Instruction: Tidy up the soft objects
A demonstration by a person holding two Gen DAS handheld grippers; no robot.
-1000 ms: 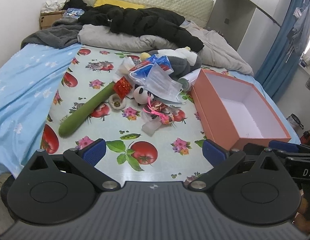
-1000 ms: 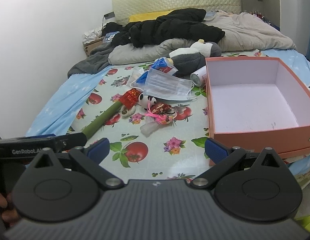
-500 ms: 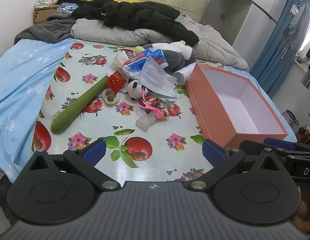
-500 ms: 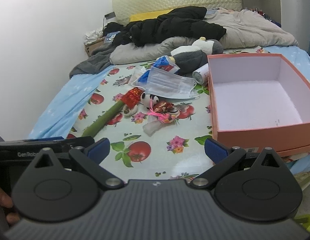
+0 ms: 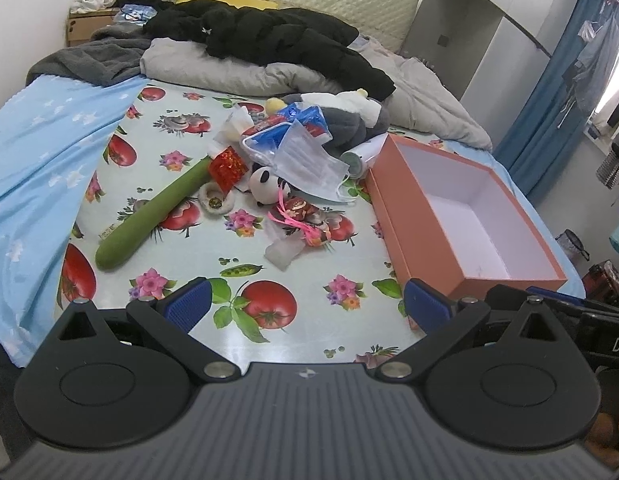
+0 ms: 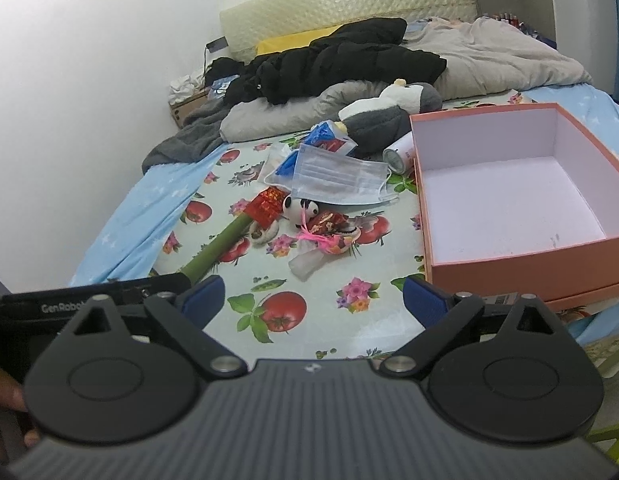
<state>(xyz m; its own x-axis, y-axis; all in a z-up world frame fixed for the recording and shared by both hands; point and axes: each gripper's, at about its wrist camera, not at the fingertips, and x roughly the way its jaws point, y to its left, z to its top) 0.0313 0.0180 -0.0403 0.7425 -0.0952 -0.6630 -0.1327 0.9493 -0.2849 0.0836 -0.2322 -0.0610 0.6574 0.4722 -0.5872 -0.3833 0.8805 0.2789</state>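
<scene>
Hovering over the near edge of the bed, the left tool gapes wide and empty. Right tool, also empty, is closing slightly. Soft toys lie farther off: panda plush, face mask, left of the orange box.

The left gripper points downward with its jaws spread wide and nothing between them; the right gripper, alongside it, also angled down, is closing from wide, nothing between its jaws.
</scene>
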